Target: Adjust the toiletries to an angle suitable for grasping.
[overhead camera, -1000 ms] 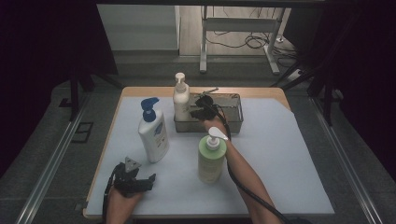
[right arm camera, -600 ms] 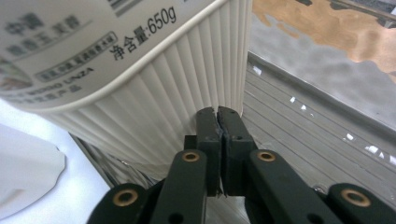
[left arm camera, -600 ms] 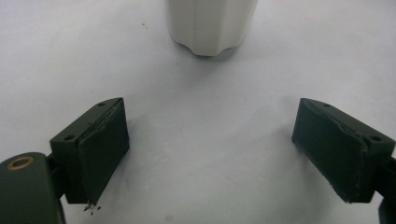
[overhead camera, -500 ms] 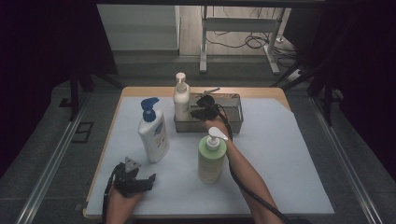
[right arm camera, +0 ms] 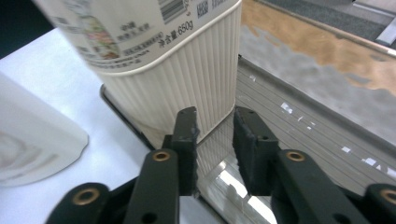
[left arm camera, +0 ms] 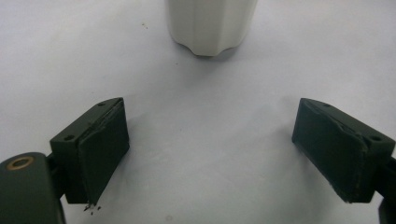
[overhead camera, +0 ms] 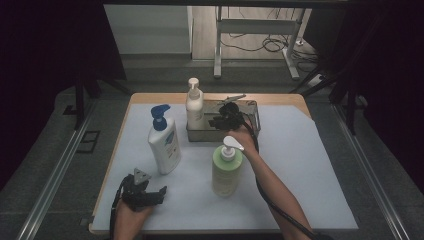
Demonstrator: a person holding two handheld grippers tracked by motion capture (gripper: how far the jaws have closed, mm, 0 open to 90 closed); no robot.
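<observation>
A cream pump bottle [overhead camera: 194, 106] [right arm camera: 177, 70] stands in the left end of a metal tray [overhead camera: 254, 116] [right arm camera: 289, 107] at the back of the table. My right gripper [overhead camera: 224, 118] [right arm camera: 215, 116] hovers over the tray just beside that bottle. Its jaws have just been opening and stand a little apart, with the tray's near wall below the gap and nothing pressed by the pads. My left gripper [overhead camera: 150, 192] [left arm camera: 212, 149] rests on the mat near the front left, jaws wide open and empty, facing the base of a white bottle with a blue pump [overhead camera: 164, 142] [left arm camera: 212, 23].
A green bottle with a white pump [overhead camera: 226, 167] stands in the middle of the white mat [overhead camera: 310, 170], close to my right forearm. The side of a white bottle [right arm camera: 32, 140] is at the left of the right gripper view. The table's wooden edge [overhead camera: 150, 98] runs behind the tray.
My right gripper has opened slightly and risen a little over the tray. The left hand, the bottles and the tray stay where they were.
</observation>
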